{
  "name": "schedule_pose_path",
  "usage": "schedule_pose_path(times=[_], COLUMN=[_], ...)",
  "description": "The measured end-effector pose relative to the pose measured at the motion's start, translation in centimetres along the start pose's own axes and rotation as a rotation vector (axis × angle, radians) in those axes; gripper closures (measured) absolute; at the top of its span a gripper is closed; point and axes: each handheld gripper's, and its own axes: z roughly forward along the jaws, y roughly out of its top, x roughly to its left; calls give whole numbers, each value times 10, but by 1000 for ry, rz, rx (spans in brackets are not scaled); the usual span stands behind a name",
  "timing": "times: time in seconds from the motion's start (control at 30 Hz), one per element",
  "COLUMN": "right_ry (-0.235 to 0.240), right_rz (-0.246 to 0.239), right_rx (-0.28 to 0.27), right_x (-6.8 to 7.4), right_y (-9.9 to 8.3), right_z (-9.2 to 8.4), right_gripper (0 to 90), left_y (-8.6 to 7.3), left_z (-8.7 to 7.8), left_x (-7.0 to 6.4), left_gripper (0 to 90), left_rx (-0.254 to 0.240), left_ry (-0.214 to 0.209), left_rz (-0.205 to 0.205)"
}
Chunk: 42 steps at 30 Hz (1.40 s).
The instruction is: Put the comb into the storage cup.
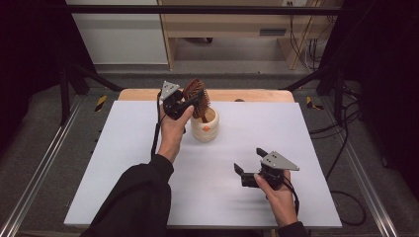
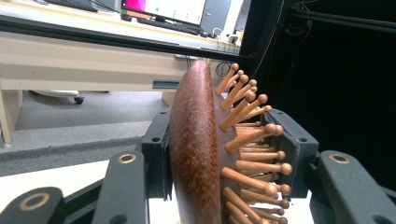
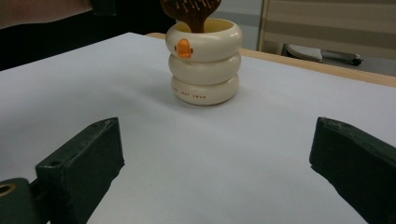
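Note:
A brown wooden hairbrush (image 1: pixel 195 95) with peg bristles stands with its handle down inside a cream ringed cup (image 1: pixel 205 126) at the table's far middle. My left gripper (image 1: pixel 190 101) is shut on the brush head above the cup. In the left gripper view the brush head (image 2: pixel 196 154) sits between the two black pads, one on its smooth back and one on the bristle side. My right gripper (image 1: pixel 248 165) rests open near the front right, nothing between its jaws. From it the cup (image 3: pixel 204 63) with an orange duck mark stands ahead, with the brush (image 3: pixel 189 11) in it.
A white sheet (image 1: pixel 123 163) covers the wooden table (image 1: pixel 247 95). Black frame rails and cables run along both sides. A wooden shelf unit (image 1: pixel 237 24) stands on the floor beyond the far edge.

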Motion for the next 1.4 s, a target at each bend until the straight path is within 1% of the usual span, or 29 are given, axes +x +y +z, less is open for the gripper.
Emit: schedule_pose_path(times=[0.27, 0.43, 0.8, 0.97, 1.13, 1.23, 1.4], right_ry=[1, -1, -3, -1, -2, -8, -9], right_rz=[1, 13, -4, 10, 9, 26, 30], right_rx=[1, 4, 3, 6, 6, 12, 15], right_x=[0, -1, 0, 0, 0, -1, -2], right_y=[0, 0, 0, 0, 0, 0, 0], right_z=[0, 1, 1, 1, 1, 1, 1], right_gripper=[35, 36, 43, 46, 43, 43, 42], left_y=[0, 0, -1, -1, -1, -1, -1], left_z=[-1, -2, -4, -4, -4, -4, -4], left_x=[3, 7, 10, 11, 13, 13, 14], left_gripper=[477, 474, 471, 470, 467, 467, 466], left_rx=[2, 7, 11, 11, 13, 14, 13], left_ry=[3, 3, 2, 5, 4, 5, 8], left_rz=[-2, -13, -13, -16, -23, -23, -28])
